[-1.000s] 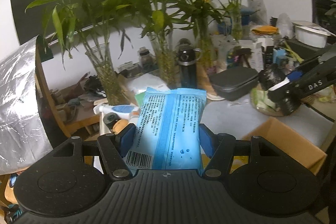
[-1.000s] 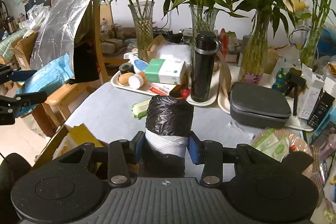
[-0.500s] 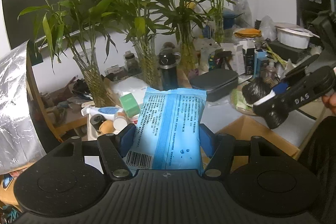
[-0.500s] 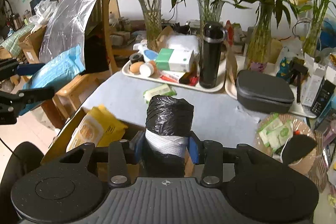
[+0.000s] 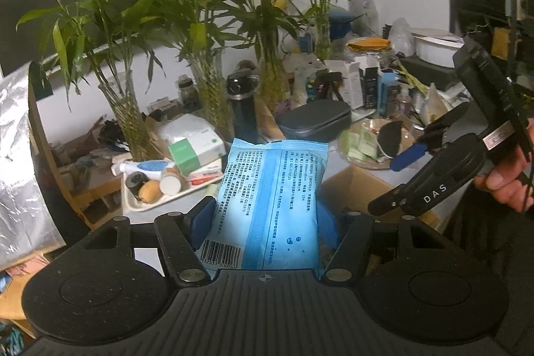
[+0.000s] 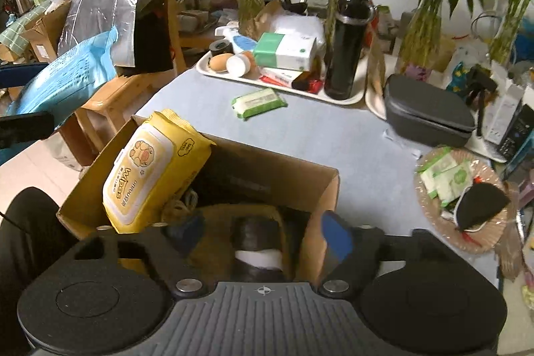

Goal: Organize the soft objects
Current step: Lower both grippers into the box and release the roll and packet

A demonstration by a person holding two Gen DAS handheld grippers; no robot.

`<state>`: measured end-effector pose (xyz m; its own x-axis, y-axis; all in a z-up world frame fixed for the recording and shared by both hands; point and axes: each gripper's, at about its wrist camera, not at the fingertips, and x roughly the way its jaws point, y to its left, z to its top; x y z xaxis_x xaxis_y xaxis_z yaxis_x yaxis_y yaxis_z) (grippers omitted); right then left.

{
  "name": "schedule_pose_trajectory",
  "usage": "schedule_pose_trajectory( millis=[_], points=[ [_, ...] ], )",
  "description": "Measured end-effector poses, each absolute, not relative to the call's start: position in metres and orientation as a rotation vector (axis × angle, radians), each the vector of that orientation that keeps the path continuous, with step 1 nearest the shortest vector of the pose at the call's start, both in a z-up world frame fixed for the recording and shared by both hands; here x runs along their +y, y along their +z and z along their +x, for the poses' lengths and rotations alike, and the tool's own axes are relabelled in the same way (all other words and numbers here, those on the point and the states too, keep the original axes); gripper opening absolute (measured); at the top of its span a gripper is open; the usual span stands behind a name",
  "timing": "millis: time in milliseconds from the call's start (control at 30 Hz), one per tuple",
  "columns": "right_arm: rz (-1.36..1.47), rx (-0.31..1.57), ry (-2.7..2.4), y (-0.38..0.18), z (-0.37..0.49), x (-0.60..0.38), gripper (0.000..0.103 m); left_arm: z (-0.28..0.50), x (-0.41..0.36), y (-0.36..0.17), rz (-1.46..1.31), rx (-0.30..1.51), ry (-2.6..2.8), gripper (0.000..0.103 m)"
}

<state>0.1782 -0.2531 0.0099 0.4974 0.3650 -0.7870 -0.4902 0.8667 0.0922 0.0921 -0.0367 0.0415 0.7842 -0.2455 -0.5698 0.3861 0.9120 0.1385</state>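
Note:
My left gripper (image 5: 267,216) is shut on a blue soft pack (image 5: 270,202) with black print and holds it up in front of the table. The pack also shows at the left of the right wrist view (image 6: 66,79). My right gripper (image 6: 260,232) is open over a cardboard box (image 6: 320,189). A black bag roll with a white band (image 6: 257,242) lies loose in the box between the open fingers. A yellow wipes pack (image 6: 150,172) leans in the box's left corner. The right gripper (image 5: 414,155) shows in the left wrist view above the box (image 5: 353,182).
A green wipes pack (image 6: 258,102) lies on the grey table (image 6: 317,135). A white tray (image 6: 280,82) holds boxes, eggs and a black flask (image 6: 347,45). A dark zip case (image 6: 427,112), a woven plate of small packs (image 6: 467,189) and glass vases of bamboo stand behind.
My right gripper moved down over the box, opened and let the black bag roll drop in. My left gripper swung right with the blue pack, closer to the box.

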Motion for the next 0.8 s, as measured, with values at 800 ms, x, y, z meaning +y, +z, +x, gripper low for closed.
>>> schedule_pose_trajectory(
  millis=[800],
  points=[
    [-0.238, 0.857, 0.241, 0.027, 0.134, -0.291, 0.103, 0.111, -0.107, -0.006, 0.363, 0.604, -0.583, 0.078]
  ],
)
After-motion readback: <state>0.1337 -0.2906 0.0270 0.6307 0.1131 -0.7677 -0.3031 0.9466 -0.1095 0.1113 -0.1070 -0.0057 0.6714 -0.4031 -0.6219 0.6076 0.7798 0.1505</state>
